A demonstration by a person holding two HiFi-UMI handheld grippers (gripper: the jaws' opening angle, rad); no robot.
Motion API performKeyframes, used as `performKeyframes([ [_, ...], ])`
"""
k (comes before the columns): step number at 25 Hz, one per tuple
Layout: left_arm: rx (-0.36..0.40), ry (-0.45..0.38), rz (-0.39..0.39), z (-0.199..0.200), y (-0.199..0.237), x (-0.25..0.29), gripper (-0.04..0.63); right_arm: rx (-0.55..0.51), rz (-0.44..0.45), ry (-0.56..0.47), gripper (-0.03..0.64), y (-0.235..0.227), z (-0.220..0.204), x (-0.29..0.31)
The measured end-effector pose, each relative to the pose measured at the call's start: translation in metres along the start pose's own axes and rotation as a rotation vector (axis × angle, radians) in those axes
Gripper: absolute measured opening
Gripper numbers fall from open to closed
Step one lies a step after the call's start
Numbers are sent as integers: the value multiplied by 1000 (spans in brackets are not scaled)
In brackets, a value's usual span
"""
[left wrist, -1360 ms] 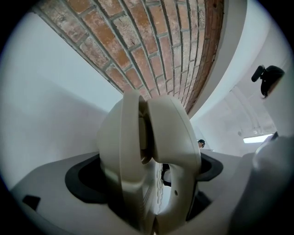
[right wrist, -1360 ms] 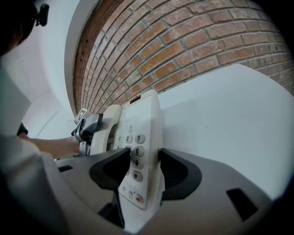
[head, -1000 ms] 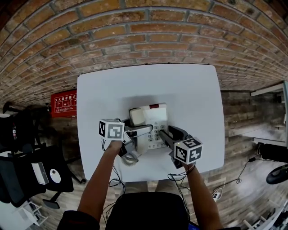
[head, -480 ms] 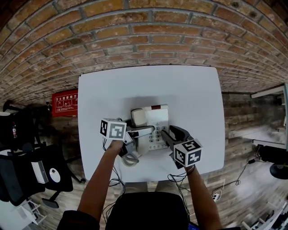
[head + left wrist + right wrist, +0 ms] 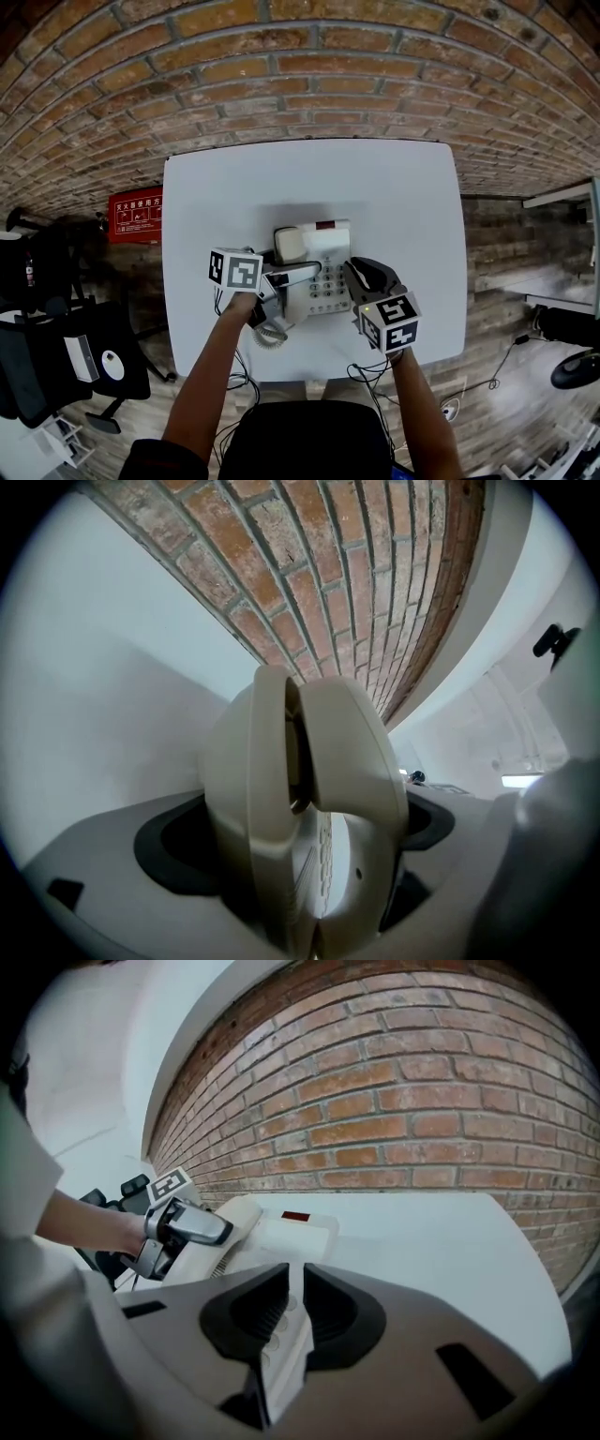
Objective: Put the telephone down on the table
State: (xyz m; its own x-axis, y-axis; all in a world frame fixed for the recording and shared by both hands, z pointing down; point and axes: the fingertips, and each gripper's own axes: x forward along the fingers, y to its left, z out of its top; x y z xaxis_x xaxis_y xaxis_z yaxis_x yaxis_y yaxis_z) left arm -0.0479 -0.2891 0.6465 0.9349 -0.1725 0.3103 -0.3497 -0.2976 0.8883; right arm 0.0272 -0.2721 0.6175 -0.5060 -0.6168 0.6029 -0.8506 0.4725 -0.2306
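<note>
A cream telephone base (image 5: pixel 323 258) with a keypad lies on the white table (image 5: pixel 394 187). Its handset (image 5: pixel 289 246) lies along the base's left side, and my left gripper (image 5: pixel 298 274) is shut on it. In the left gripper view the handset (image 5: pixel 300 808) fills the space between the jaws. My right gripper (image 5: pixel 367 277) hovers at the base's right edge. Its jaws have just been closing and stand a narrow slit apart (image 5: pixel 292 1279). Nothing is pinched between them; the keypad shows through the slit. The right gripper view also takes in the base (image 5: pixel 300 1232) and my left gripper (image 5: pixel 183 1227).
The coiled cord (image 5: pixel 272 330) lies near the table's front edge, by my left hand. A brick wall (image 5: pixel 300 84) stands behind the table. A red sign (image 5: pixel 136 214) and black equipment (image 5: pixel 56 319) are on the left. Cables hang below the front edge.
The right gripper's jaws have narrowed from wide open to a slit, and the gripper has lifted a little and rolled. The telephone and the left gripper have not moved.
</note>
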Motion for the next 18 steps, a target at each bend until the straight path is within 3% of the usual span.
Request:
performKeyframes([
  [8,-11,-10,7,2,1,1,554,-75,-22,43,17,-7,6,20],
  [18,-33,-21,24,3,3,1,549,-75,-24,82,12,-10,-1,32],
])
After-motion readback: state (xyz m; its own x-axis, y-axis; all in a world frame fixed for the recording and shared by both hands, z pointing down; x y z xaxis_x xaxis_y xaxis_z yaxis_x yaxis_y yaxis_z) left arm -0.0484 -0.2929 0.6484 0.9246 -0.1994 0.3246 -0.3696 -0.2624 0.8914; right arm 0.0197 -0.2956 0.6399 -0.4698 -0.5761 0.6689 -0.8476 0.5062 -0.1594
